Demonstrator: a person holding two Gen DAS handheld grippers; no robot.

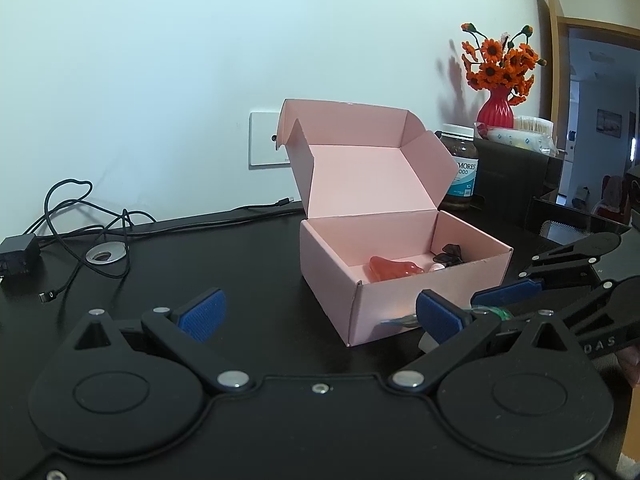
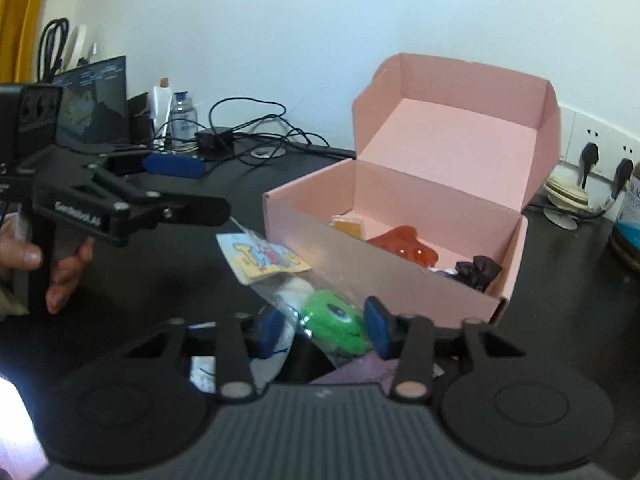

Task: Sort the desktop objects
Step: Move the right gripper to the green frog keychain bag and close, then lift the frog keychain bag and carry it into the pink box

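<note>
An open pink cardboard box (image 1: pixel 400 296) (image 2: pixel 380 248) stands on the black desk, lid up. Inside lie a red translucent item (image 1: pixel 394 270) (image 2: pixel 404 244), a small black item (image 1: pixel 450 254) (image 2: pixel 478 270) and an orange-yellow piece (image 2: pixel 349 226). My right gripper (image 2: pixel 324 330) is shut on a clear bag holding a green toy (image 2: pixel 336 322) with a yellow card header (image 2: pixel 262 258), just in front of the box's near wall. My left gripper (image 1: pixel 320 314) is open and empty, low over the desk in front of the box; it also shows in the right wrist view (image 2: pixel 172 184).
Black cables (image 1: pixel 80 224) and a charger lie at the desk's left. A supplement jar (image 1: pixel 460 168), a red vase of orange flowers (image 1: pixel 498 76) and a dark shelf stand behind the box. Wall sockets (image 2: pixel 592 152) and a laptop (image 2: pixel 94 100) are at the back.
</note>
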